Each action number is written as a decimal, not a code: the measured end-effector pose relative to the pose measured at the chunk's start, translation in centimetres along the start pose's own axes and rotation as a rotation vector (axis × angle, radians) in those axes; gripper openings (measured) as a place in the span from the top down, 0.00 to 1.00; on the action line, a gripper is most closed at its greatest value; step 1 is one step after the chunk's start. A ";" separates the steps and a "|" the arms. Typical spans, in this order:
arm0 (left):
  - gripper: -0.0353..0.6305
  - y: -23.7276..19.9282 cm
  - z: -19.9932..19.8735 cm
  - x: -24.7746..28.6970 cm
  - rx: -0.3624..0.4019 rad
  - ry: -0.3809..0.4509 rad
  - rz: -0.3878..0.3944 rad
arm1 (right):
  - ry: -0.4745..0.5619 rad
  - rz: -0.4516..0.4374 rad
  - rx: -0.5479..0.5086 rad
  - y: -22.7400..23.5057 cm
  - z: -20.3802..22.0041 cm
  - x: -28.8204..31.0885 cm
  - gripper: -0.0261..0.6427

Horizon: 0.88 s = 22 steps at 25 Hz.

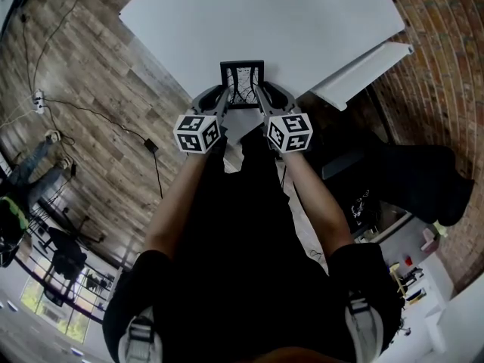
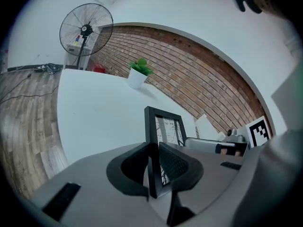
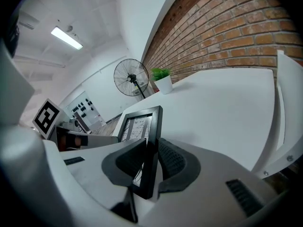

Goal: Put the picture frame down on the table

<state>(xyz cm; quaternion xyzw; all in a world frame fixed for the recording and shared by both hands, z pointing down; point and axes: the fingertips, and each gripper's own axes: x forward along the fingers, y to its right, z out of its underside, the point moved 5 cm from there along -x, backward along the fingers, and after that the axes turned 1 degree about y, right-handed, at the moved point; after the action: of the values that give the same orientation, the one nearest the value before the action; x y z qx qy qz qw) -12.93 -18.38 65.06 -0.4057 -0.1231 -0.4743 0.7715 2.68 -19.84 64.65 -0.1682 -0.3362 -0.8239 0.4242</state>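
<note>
A black picture frame (image 1: 242, 85) is held upright between both grippers at the near edge of the white table (image 1: 318, 21). Its left side is clamped by the left gripper (image 2: 154, 167) and its right side by the right gripper (image 3: 150, 162), each pair of jaws pressed on the black moulding. Whether the lower edge touches the tabletop cannot be told. A potted plant (image 2: 138, 73) is seen at the table's far side.

Potted plant (image 2: 138, 74), green leaves, white pot: upright at far edge of table (image 2: 94, 117), near brick wall (image 2: 199, 70). Standing fan (image 2: 85, 30) on the floor beyond the table's far end, apart from the plant. Wood-plank floor (image 1: 91, 74); cable (image 1: 150, 147) with a black box at its end lies across it. Long white panel (image 1: 364, 74) beside table's right edge.
</note>
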 end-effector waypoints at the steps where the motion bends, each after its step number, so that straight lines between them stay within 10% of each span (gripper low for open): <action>1: 0.82 -0.1 0.0 0.1 0.000 -0.002 0.001 | -0.004 0.002 0.000 0.1 0.1 0.1 0.85; 22: 0.82 -1.5 0.1 1.4 0.011 -0.076 0.006 | -0.088 0.063 -0.012 0.5 0.4 2.3 0.83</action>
<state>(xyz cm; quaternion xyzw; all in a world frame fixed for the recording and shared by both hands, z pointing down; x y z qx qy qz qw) -13.41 -19.52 66.74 -0.4195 -0.1539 -0.4553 0.7701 1.71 -21.13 66.43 -0.2173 -0.3443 -0.8038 0.4338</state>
